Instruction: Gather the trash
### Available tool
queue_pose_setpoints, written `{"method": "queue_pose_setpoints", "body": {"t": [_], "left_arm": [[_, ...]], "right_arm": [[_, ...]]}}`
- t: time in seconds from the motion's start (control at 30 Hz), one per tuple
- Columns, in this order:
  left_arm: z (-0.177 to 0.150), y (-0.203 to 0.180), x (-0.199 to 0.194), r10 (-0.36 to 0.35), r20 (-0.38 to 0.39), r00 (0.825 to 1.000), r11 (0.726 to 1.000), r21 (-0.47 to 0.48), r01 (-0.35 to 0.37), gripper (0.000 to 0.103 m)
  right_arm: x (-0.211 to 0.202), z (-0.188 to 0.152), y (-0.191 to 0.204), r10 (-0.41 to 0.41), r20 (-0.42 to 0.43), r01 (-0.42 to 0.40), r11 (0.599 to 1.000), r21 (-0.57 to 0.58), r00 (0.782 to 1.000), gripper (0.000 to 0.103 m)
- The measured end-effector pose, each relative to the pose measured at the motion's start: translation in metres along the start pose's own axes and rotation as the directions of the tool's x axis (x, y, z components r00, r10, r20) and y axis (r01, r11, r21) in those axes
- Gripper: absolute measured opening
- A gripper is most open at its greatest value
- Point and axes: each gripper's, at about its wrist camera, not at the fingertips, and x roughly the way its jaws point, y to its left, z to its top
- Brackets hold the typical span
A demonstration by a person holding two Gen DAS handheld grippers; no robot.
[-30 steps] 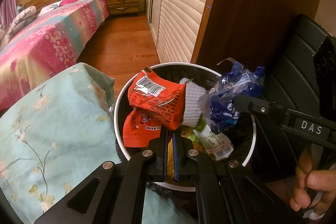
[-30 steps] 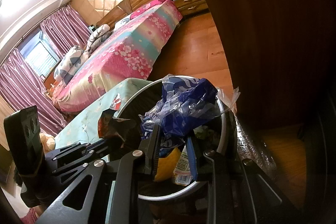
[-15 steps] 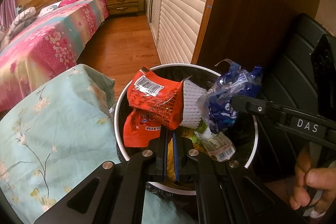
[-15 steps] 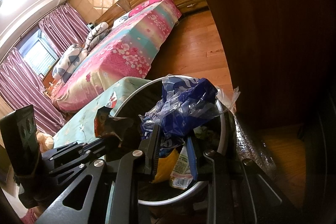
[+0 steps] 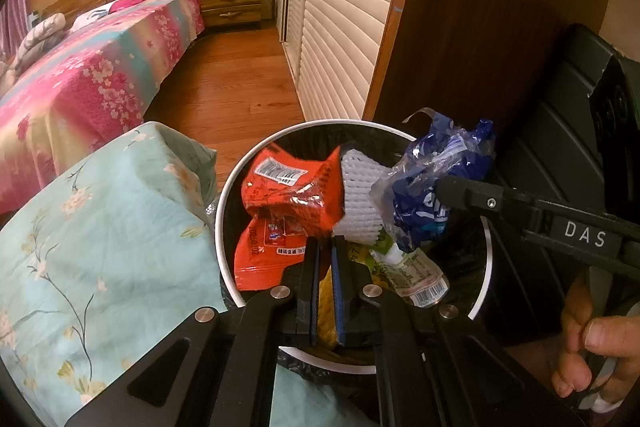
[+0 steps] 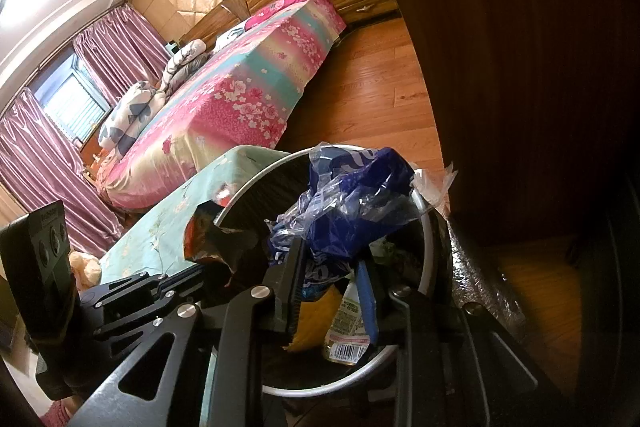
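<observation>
- Both grippers are hanging over the bin, tilted down into it, so whatever is let go is falling inside and not on the floor.
- Left gripper: fingers nearly together and easing apart; the red bag is lying just past the tips over the bin's left half. Cannot tell if the pads are pinching its lower edge or only touching it. Likely a release in progress.
- Red bag is sitting high, propped on the trash under it, next to a white foam net in the middle of the bin.
- Right gripper: fingers a little apart, clamped on the blue wrapper. In the left view the wrapper is sticking up above the far right rim, held at its lower end, so it is hanging over the opening and ready to drop.
- Loose clear film of the wrapper is spilling over the rim on the far right; if dropped as is, that part may catch on the edge.
- A small bottle with a barcode label and something yellow are lying deeper in the bin, near side, already collected.
- Bin is standing on the floor between the teal floral cloth at left and a dark wood panel at right, so reach is only from the near side.
- A hand is squeezing the right gripper's handle, keeping the grip on.
</observation>
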Motion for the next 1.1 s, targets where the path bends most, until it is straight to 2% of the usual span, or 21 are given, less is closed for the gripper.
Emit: {"method": "queue_pose_setpoints", "body": {"t": [0.07, 0.13, 0.2, 0.27, 0.33, 0.43, 0.57, 0.73, 0.97, 1.1], "left_arm": [[-0.001, 0.000, -0.001, -0.001, 0.000, 1.000, 1.000, 0.002, 0.001, 0.007], [0.000, 0.000, 0.000, -0.001, 0.002, 1.000, 1.000, 0.001, 0.001, 0.015], [-0.001, 0.001, -0.004, 0.008, 0.016, 1.000, 1.000, -0.003, -0.008, 0.036], [-0.004, 0.002, -0.008, 0.014, 0.030, 0.999, 1.000, -0.005, -0.014, 0.042], [-0.008, 0.005, -0.012, 0.019, 0.034, 0.999, 1.000, -0.014, -0.019, 0.043], [-0.014, 0.010, -0.019, 0.020, 0.046, 0.999, 0.999, -0.032, -0.019, 0.045], [-0.024, 0.016, -0.034, 0.028, 0.073, 0.997, 0.998, -0.064, -0.023, 0.048], [-0.039, 0.017, -0.056, 0.026, 0.111, 0.993, 0.995, -0.099, -0.015, 0.050], [-0.065, 0.019, -0.084, 0.036, 0.142, 0.989, 0.990, -0.141, -0.016, 0.055], [-0.082, 0.022, -0.101, 0.053, 0.159, 0.986, 0.985, -0.168, -0.026, 0.064]], "right_arm": [[0.000, -0.001, 0.000, -0.001, 0.000, 0.001, 1.000, 0.000, 1.000, 0.027], [0.000, 0.000, 0.000, -0.002, 0.000, 0.002, 1.000, 0.000, 1.000, 0.027], [0.000, 0.000, 0.001, 0.000, -0.005, 0.000, 1.000, -0.003, 1.000, 0.033], [0.000, 0.000, 0.001, 0.001, -0.006, -0.001, 1.000, -0.002, 1.000, 0.038], [0.000, 0.000, 0.000, 0.001, -0.006, -0.001, 1.000, 0.007, 1.000, 0.038], [-0.003, -0.002, -0.003, 0.006, -0.002, -0.006, 1.000, 0.026, 1.000, 0.047], [-0.008, -0.007, -0.001, 0.015, 0.007, -0.015, 0.999, 0.035, 1.000, 0.048], [-0.017, -0.013, 0.006, 0.029, 0.026, -0.030, 0.999, 0.040, 0.999, 0.054], [-0.036, -0.026, 0.022, 0.051, 0.085, -0.054, 0.998, 0.037, 0.995, 0.070], [-0.046, -0.037, 0.032, 0.053, 0.116, -0.057, 0.998, 0.031, 0.992, 0.081]]}}
